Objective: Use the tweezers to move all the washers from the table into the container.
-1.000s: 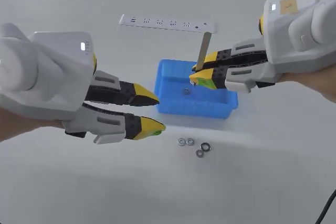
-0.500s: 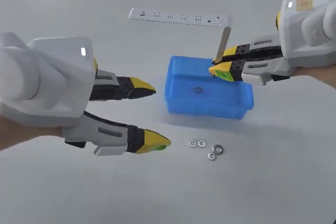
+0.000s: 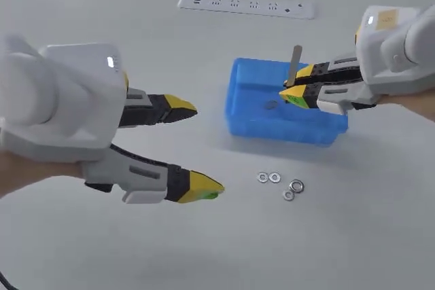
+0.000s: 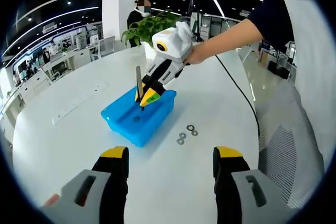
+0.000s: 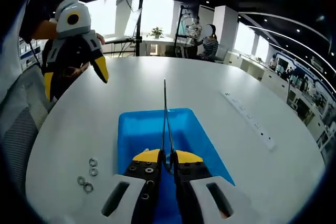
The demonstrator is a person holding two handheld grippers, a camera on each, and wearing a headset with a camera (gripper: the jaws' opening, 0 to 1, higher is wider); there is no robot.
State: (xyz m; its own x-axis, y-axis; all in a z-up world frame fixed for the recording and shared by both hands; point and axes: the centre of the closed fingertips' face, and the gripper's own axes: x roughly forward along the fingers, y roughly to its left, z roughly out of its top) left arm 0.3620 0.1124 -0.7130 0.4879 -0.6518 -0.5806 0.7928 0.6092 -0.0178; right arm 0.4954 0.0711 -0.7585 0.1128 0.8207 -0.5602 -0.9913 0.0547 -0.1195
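Washers [image 3: 275, 178]: four small metal rings loose on the white table [image 3: 204, 249], lower right of centre in the head view. Two lie side by side, two more just to their right. In the right gripper view they sit at lower left.
Container [image 3: 285, 130]: blue rectangular open tray, right of centre in the head view. It is just above the washers in the frame and apart from them. One blurred grey ring [image 3: 271, 105] lies on its floor.
Tweezers [image 3: 295, 59]: thin grey metal, pinched in the right gripper, upper end standing up over the container's far rim. Cannot tell whether the tips carry anything.
Right gripper [image 3: 292, 93]: comes in from the right edge of the head view. Jaws narrow, clamped on the tweezers, yellow tips over the container's inside.
Left gripper [image 3: 206, 147]: left half of the head view. Jaws spread wide with nothing between them, above bare table left of the container and washers.
Power strip [image 3: 246, 5]: white, lying flat at the top of the head view, well apart from the container.
Background: potted plant [image 4: 149, 24] beyond the table, upper middle of the left gripper view.
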